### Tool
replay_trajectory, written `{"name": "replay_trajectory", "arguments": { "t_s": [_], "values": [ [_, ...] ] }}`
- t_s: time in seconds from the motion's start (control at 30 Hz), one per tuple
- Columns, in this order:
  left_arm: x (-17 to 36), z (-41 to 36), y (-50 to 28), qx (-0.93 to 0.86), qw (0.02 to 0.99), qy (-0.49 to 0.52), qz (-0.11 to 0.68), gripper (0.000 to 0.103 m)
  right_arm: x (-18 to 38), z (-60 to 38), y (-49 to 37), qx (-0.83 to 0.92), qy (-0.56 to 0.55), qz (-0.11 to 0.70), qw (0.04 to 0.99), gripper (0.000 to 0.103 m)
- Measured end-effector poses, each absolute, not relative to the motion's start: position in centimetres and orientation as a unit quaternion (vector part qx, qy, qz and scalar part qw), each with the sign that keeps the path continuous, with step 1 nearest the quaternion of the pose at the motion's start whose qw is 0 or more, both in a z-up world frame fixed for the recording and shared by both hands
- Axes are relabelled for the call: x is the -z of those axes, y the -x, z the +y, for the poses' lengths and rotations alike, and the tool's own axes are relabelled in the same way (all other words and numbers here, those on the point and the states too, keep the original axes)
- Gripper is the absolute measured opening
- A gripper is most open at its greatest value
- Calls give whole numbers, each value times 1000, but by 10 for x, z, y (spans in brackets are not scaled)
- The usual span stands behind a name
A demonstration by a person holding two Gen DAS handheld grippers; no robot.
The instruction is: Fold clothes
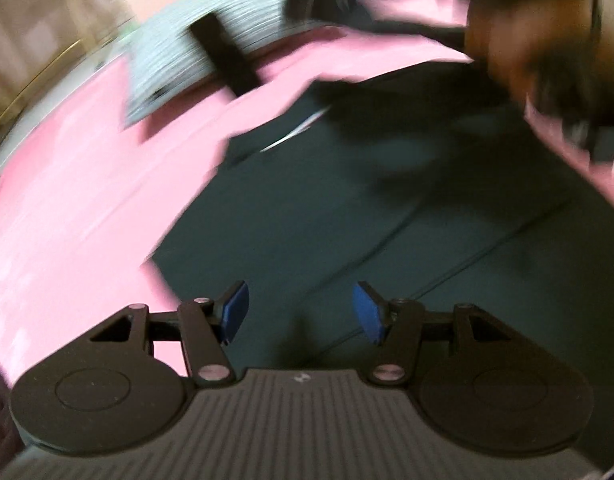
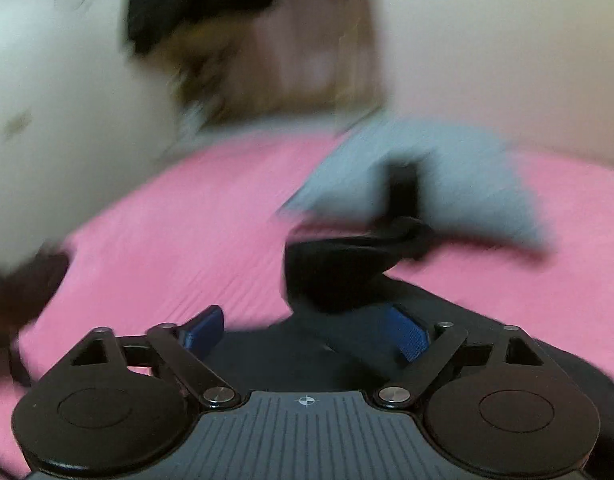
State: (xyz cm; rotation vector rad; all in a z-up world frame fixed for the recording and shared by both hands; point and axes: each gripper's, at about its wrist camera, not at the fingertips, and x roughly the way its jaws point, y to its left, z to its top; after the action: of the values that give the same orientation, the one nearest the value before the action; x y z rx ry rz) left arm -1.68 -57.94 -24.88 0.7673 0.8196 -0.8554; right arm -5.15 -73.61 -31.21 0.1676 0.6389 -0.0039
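Note:
A dark green garment (image 1: 367,220) lies spread on a pink sheet (image 1: 87,200). My left gripper (image 1: 301,314) is open just above it, nothing between its blue pads (image 1: 235,308). In the right wrist view the same dark garment (image 2: 291,352) lies under my right gripper (image 2: 307,330), which is open and empty; a raised dark fold (image 2: 331,272) stands just ahead of it. A folded light grey-blue garment (image 2: 427,176) with a black strip (image 2: 405,192) across it lies further back; it also shows in the left wrist view (image 1: 211,48). Both views are motion-blurred.
The pink sheet (image 2: 187,232) covers the bed. A person's hand holding the other gripper shows at the upper right of the left wrist view (image 1: 547,52). A pale wall (image 2: 507,60) and a brown wooden piece (image 2: 299,60) stand behind the bed.

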Motion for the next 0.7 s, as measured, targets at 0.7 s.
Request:
{"name": "replay_trajectory", "arguments": {
  "t_s": [0.7],
  "values": [
    [341,-669,-81,464,675,-541,193,33,324,-884,197,236,-107,422,869,88]
  ]
}}
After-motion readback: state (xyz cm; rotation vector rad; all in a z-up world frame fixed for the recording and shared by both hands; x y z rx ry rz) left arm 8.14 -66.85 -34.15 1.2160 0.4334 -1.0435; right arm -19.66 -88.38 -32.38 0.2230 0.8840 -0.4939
